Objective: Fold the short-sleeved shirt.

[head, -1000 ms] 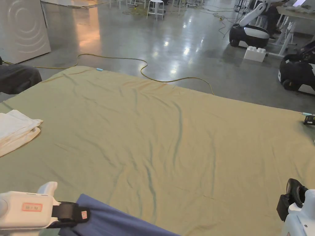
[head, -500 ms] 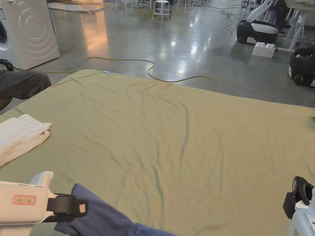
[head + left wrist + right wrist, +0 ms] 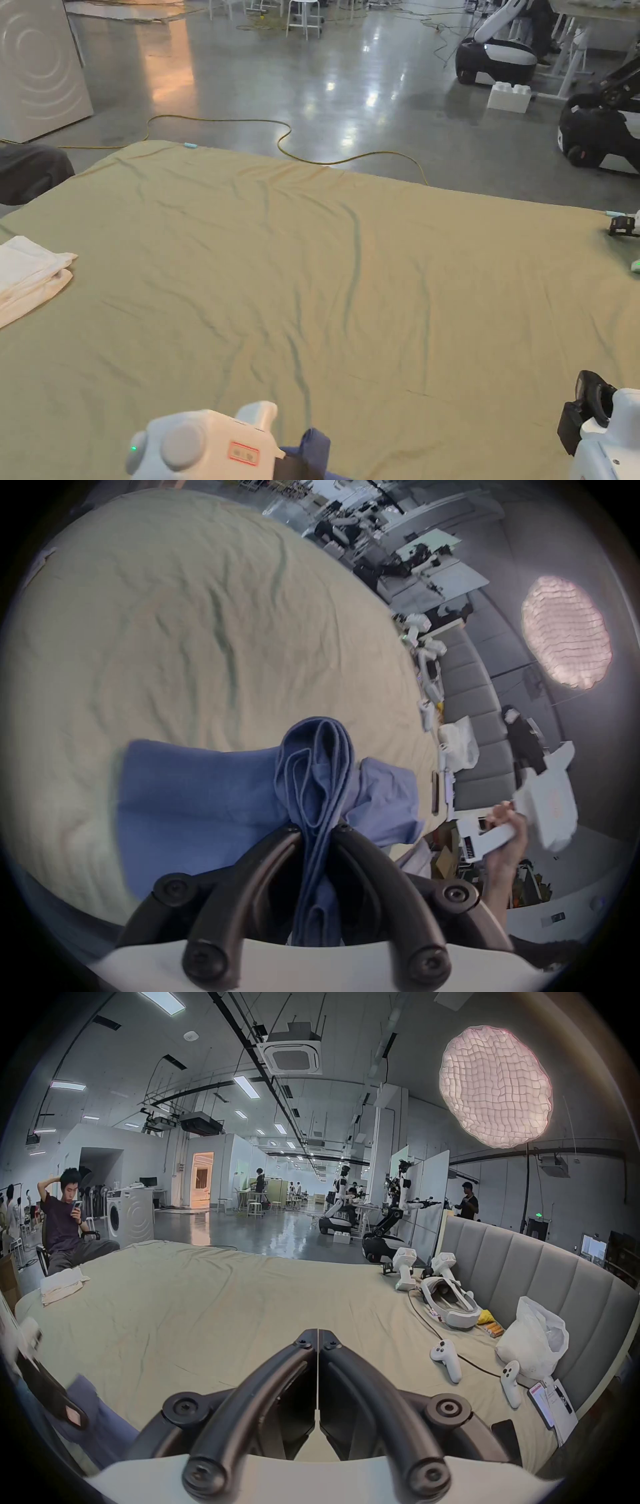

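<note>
The blue short-sleeved shirt (image 3: 207, 802) lies bunched at the near edge of the bed's green sheet (image 3: 350, 275). My left gripper (image 3: 317, 826) is shut on a thick gathered fold of it, which sticks up between the jaws. In the head view the left gripper (image 3: 294, 462) is at the bottom centre, with a small tip of the shirt (image 3: 315, 445) showing beside it. My right gripper (image 3: 317, 1333) hovers over the sheet with its jaws pressed together on nothing. It is at the lower right in the head view (image 3: 584, 409), well apart from the shirt (image 3: 90, 1397).
A folded white cloth (image 3: 25, 275) lies at the sheet's left edge, near a seated person (image 3: 65, 1220). A headset (image 3: 446, 1303), controllers (image 3: 446, 1359), a white plastic bag (image 3: 533, 1342) and a phone (image 3: 542, 1407) lie along the grey headboard (image 3: 519, 1269) on the right.
My left gripper has moved right along the near edge, from the bottom left to the bottom centre, carrying the shirt. Less blue cloth shows in the head view. The right gripper has barely moved.
</note>
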The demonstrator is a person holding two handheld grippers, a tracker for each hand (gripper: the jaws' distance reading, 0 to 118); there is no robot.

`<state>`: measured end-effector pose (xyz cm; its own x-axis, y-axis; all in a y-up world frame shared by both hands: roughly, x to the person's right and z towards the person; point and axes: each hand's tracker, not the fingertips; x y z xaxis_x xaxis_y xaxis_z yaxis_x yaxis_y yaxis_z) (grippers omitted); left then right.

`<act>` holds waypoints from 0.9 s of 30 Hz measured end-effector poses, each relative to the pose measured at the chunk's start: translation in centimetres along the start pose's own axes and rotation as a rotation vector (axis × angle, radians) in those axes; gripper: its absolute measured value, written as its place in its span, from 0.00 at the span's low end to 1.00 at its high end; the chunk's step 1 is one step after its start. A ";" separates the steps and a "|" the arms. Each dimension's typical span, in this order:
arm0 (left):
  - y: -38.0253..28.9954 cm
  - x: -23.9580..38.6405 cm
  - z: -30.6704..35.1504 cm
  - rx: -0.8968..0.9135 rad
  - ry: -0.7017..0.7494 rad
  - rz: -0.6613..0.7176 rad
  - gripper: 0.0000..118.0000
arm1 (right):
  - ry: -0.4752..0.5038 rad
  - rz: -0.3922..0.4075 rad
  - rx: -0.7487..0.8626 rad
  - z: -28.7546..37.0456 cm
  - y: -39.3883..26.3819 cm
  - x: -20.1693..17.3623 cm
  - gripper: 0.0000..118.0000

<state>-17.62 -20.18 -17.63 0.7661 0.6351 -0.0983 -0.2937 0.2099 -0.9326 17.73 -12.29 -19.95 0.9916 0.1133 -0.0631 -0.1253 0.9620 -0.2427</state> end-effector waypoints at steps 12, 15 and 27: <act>-0.9 1.0 -5.7 -0.076 0.144 0.029 0.17 | -0.028 0.001 -0.045 0.3 -1.0 1.0 0.01; -0.9 0.9 -4.4 -0.089 0.070 0.029 0.38 | -0.029 0.000 -0.048 0.4 -1.0 1.1 0.01; -0.9 1.0 -1.9 -0.009 0.147 -0.105 0.16 | -0.031 -0.001 -0.043 0.9 -0.8 1.2 0.01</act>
<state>-15.48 -21.11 -17.55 0.8679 0.4942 -0.0493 -0.2030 0.2624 -0.9434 19.04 -12.73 -18.90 0.9921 0.1209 -0.0332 -0.1253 0.9506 -0.2839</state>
